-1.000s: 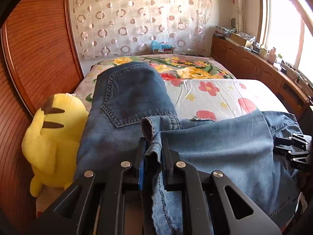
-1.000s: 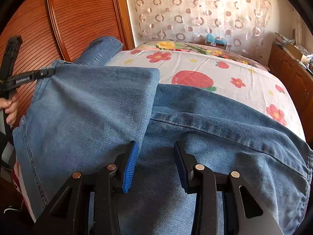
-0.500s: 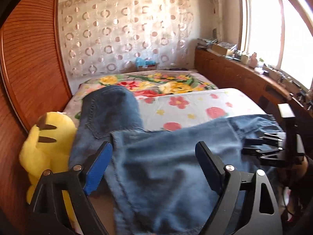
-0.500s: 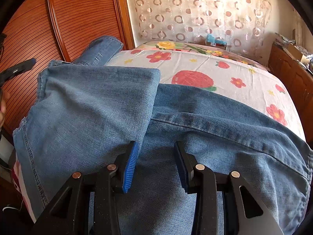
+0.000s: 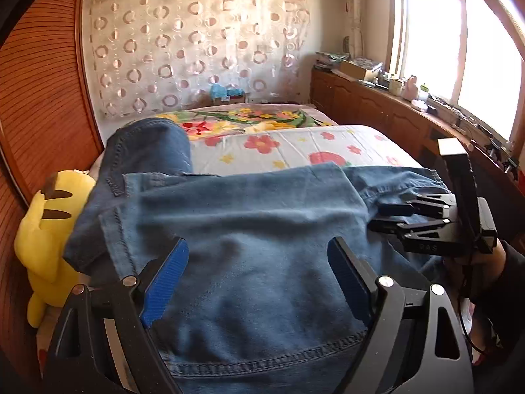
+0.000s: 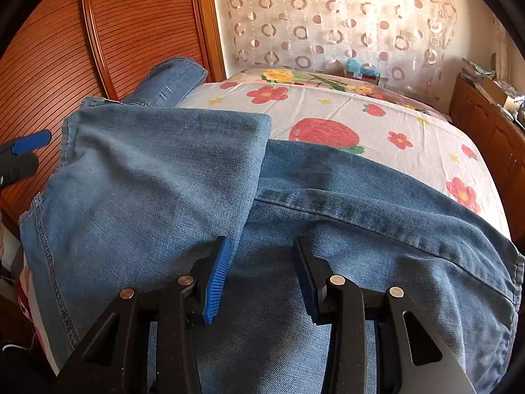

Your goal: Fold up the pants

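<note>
Covering most bed [image 5: 328, 138], jeans [image 5: 249, 236]; lower hem cut off.

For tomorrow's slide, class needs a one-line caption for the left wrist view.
Open left claw hovers over folded blue jeans on a floral bed, beside a yellow plush.

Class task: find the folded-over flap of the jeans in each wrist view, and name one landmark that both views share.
Left wrist view: flap fills the centre, ahead of the open left gripper.
Right wrist view: flap lies left of centre.
Shared landmark: the circle-patterned curtain behind the bed.
</note>
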The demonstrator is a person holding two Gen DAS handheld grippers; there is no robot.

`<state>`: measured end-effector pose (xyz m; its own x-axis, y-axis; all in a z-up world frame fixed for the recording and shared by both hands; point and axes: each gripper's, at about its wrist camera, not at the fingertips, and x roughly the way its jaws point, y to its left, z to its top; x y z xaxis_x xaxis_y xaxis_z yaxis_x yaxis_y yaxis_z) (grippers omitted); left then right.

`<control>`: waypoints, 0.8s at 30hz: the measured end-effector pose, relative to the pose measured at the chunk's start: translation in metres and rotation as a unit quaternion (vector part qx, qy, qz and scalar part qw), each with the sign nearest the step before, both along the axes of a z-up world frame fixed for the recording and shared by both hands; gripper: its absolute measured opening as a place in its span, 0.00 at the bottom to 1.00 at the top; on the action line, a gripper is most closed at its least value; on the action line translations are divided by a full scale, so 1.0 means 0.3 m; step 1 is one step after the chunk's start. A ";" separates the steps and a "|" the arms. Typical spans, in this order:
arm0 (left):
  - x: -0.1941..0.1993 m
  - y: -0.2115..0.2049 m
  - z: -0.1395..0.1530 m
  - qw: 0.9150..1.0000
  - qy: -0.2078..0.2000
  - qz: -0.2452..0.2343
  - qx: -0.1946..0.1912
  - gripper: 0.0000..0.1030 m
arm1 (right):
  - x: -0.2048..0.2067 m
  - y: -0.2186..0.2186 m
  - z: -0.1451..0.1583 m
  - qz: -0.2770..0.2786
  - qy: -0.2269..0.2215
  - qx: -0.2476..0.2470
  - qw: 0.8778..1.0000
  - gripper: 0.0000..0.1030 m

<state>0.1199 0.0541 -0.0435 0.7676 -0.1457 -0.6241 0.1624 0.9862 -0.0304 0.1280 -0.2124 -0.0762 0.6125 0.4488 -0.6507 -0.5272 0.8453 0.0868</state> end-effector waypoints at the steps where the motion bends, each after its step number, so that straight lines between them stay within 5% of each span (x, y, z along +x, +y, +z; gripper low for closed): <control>1: -0.003 -0.008 -0.002 1.000 0.000 -0.003 0.001 0.85 | 0.000 0.000 0.000 0.000 0.000 0.000 1.000 0.40; 13: -0.036 -0.097 -0.043 1.000 0.005 -0.028 -0.002 0.85 | -0.014 -0.057 0.013 -0.010 0.009 0.021 1.000 0.40; 24: -0.046 -0.186 -0.101 0.998 0.026 -0.054 -0.011 0.85 | -0.182 -0.441 0.032 -0.122 -0.021 0.027 0.992 0.40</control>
